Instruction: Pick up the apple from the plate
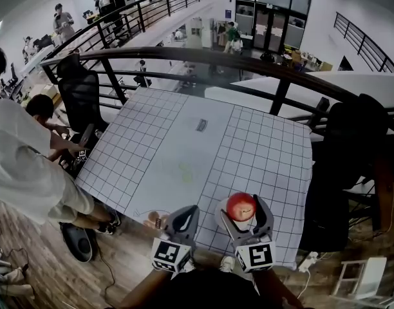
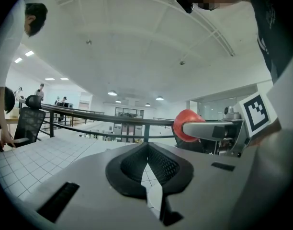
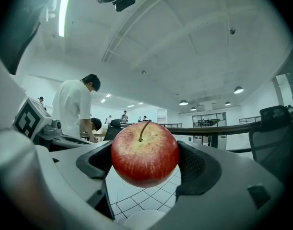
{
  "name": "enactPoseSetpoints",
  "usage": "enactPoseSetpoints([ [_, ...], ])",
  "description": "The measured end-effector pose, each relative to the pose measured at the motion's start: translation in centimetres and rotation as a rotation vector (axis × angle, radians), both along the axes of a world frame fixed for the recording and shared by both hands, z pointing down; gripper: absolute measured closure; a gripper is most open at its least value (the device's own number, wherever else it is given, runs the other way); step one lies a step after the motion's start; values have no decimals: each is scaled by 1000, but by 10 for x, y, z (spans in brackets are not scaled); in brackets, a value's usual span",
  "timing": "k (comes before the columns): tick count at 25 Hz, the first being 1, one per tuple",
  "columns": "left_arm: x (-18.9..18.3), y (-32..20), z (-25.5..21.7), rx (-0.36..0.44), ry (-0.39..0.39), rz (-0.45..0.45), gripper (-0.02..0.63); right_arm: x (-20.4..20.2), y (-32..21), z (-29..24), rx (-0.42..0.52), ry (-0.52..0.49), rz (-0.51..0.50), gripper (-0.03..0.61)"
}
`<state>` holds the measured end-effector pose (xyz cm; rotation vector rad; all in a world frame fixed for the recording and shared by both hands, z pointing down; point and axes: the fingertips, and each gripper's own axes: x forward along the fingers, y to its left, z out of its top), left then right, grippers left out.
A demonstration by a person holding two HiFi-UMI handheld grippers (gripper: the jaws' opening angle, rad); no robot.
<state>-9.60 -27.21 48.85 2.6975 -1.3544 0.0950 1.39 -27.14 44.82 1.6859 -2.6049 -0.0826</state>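
Hanging at the lower centre of the head view, the left gripper [image 1: 187,212] is held clenched on nothing, clear of the work; to its right, the apple [image 1: 241,206] is clasped across its widest part by the right gripper [image 1: 242,205], apparently for a secure hold, and appears raised just above the plate [image 3: 138,220].

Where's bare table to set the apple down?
The mat's middle is bare, from the small dark tag toward the near edge, and its right side too. Crowded at the near edge: plate below the apple in the right gripper, left gripper beside it.
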Motion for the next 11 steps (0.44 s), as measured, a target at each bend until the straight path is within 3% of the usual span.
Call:
enactPoseSetpoints([
  [11,1,-1,-5,10,2,3,592,0,-2,-3,8,7,-2,173],
])
